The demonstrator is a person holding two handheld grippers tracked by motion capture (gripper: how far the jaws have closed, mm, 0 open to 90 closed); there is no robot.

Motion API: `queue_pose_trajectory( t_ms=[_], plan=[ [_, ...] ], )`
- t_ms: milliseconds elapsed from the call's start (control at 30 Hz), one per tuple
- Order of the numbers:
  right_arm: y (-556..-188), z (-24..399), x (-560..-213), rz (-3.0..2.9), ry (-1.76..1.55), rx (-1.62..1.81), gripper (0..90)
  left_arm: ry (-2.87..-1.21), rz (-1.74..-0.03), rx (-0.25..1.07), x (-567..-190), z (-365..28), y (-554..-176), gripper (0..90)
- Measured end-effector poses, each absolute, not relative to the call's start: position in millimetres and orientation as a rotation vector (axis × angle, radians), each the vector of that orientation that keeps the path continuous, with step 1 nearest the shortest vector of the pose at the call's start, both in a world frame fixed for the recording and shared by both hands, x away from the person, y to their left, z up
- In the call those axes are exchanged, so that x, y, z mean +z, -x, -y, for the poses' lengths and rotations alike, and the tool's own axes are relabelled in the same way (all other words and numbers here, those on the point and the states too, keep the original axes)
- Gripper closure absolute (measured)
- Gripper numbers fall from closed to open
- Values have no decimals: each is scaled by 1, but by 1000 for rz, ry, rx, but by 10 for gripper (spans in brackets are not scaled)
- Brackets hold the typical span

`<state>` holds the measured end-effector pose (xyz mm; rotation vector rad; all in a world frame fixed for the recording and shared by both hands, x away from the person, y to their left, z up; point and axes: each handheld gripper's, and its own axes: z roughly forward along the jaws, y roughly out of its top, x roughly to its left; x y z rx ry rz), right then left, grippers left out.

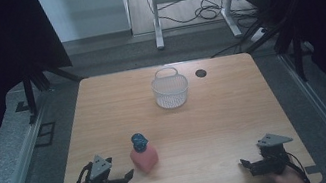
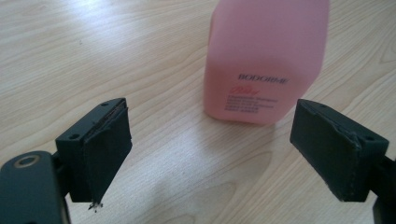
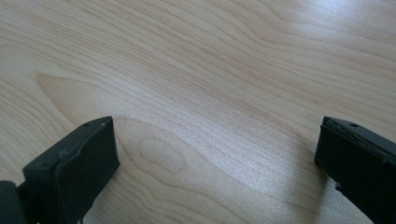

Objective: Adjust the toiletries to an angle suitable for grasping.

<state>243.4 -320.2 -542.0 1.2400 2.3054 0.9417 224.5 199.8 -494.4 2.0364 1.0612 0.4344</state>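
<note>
**Pink bottle near the left gripper**

The smooth, boxy pink plastic bottle [image 1: 145, 158] with its blue cap stands on the grained wooden table [image 1: 218, 127], just beyond the left gripper [image 1: 126, 176], jaws spread. The right gripper [image 1: 245, 164] rests well apart, also spread. A white mesh basket [image 1: 170, 90] sits farther back.

High view overlooks whole table [image 1: 205, 114] from above, tool views close, low over its wood
</note>
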Motion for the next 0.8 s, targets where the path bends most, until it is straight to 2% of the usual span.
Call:
queue_pose_trajectory(
  t_ms=[800],
  plan=[
    [-243,320,-542,-2306,-1240,942,0,-2071,-970,392,-456,-172,-242,209]
  ],
)
